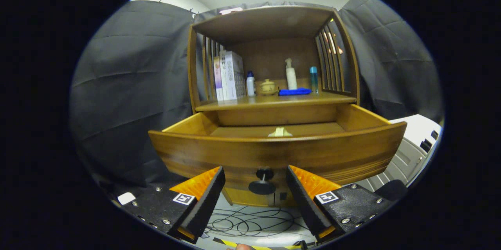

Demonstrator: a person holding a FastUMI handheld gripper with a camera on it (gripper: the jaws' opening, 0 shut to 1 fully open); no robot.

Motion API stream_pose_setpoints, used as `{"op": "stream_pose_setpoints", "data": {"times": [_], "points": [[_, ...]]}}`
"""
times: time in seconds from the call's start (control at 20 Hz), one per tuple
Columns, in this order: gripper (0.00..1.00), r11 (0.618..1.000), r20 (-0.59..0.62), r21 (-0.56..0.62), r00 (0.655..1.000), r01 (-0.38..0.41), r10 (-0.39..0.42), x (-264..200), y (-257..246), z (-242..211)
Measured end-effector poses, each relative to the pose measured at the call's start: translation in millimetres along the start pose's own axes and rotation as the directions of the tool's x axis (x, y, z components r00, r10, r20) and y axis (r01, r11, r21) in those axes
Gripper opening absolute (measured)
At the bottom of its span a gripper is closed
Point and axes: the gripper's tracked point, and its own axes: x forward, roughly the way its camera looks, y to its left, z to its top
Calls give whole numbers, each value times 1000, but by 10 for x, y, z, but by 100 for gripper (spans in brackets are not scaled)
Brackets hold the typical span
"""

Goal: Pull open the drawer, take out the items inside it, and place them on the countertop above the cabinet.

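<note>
One wooden cabinet [270, 19] is seen ahead, with its single drawer [274, 154] pulled well out toward the camera. The gripper [255, 193] is held wide open: its two black fingers [205, 199], backed in orange, are spread to either side of the drawer's one black knob [263, 181], which sits between them untouched. Nothing is held.

Inside the drawer, one pale cream item [280, 132] is seen lying on the drawer floor, at 12 o'clock from the knob, just behind the front panel; only its top is visible, so what it is cannot be told.

On the worktop [242, 103] above the drawer, several things are counted. At 11 o'clock from the knob, about three upright books [229, 76] are stood together. To the 3 o'clock side of the books, one small white bottle with a blue cap [250, 83] is placed, then one small tan lidded pot [268, 87], then one white pump bottle [291, 74], then one blue bottle [314, 78]. One folded blue cloth [294, 91] is laid in front of the pump bottle.

Loose black cables [250, 224] are coiled on the floor beneath the drawer.
</note>
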Motion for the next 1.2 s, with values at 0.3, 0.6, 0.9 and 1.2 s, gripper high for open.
{"op": "stream_pose_setpoints", "data": {"times": [0.3, 0.6, 0.9, 1.2], "points": [[96, 996, -23, -55, 998, 64, -66, 210, -227, 568], [96, 969, -126, -224, 982, 108, -138, 797, -391, 853], [95, 981, -273, -124, 945, 151, -180, 1419, -405, 808], [95, 971, -443, -109, 864, 215, -241, 1786, -550, 353]]}}
